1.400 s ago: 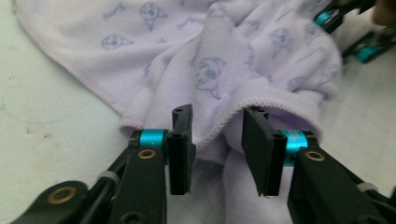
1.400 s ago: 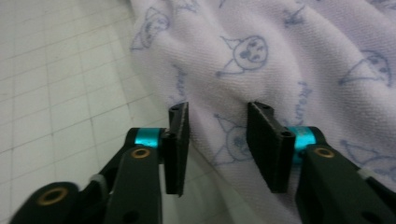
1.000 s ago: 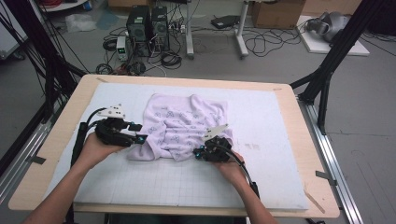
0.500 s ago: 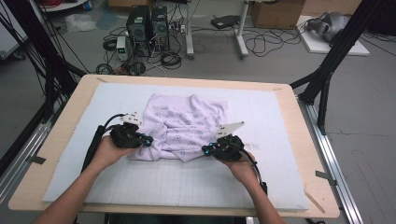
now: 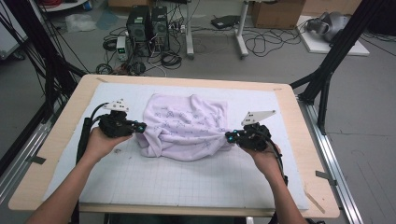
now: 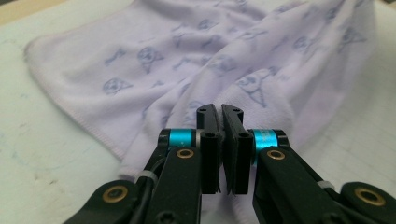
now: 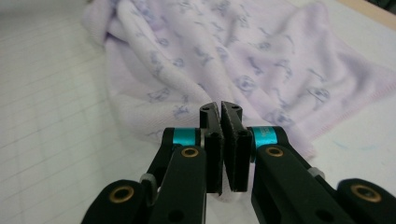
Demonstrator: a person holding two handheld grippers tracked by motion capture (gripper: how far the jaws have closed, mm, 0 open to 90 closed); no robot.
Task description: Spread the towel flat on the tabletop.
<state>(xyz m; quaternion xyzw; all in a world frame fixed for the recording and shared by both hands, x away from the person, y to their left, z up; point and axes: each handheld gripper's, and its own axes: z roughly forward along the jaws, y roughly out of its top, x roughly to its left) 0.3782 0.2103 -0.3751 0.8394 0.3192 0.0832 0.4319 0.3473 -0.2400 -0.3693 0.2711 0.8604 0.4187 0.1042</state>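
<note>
Lilac printed terry towel (image 5: pixel 187 126) lies bunched at mat centre. Left gripper (image 5: pixel 139 127) clamps its 9 o'clock edge, right gripper (image 5: pixel 229 137) its 3 o'clock edge. Draw apart evenly, keeping tension level.

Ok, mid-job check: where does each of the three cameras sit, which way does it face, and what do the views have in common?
High view: above the person's side, looking forward and down on the table; both forearms, left gripper, right gripper.
Left gripper view: rides that gripper, looking along its shut jaws at the lilac towel.
Right gripper view: rides that gripper, facing the towel from the opposite end.
Shared: all three show the towel on the white grid mat; each gripper is clamped on an edge of it.
</note>
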